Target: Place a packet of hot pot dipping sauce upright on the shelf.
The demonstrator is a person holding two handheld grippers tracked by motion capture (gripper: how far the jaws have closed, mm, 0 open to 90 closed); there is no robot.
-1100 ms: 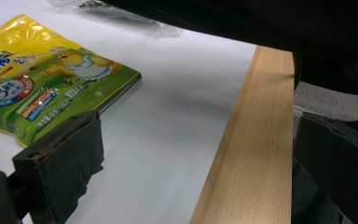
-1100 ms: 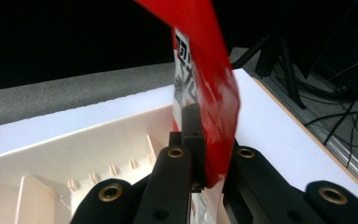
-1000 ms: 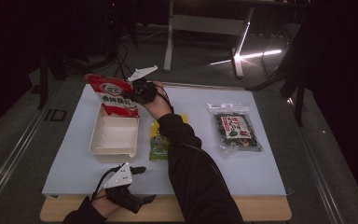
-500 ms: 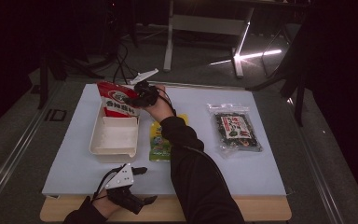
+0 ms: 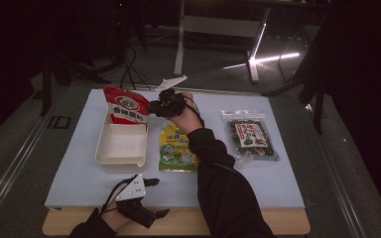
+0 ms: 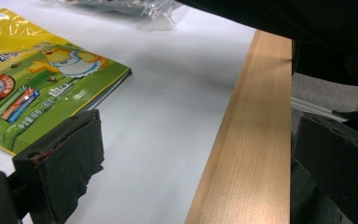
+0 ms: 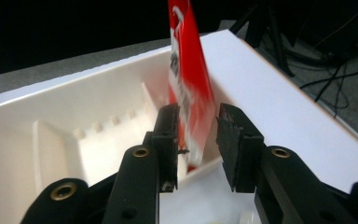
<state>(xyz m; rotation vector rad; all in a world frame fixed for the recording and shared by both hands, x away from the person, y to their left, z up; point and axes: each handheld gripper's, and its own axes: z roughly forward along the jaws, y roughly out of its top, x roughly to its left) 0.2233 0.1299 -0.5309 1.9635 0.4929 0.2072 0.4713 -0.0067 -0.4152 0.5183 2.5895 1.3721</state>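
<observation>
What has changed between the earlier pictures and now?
The right gripper has just been opening and let go of the red packet, which now stands in the far end of the white tray. The left gripper, yellow pouch and seaweed packet stayed put.

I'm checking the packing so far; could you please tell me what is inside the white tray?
A red snack bag stands in the white tray's far end, with the right gripper open around it. The near compartment looks empty. The bag hides the floor beneath it.
</observation>
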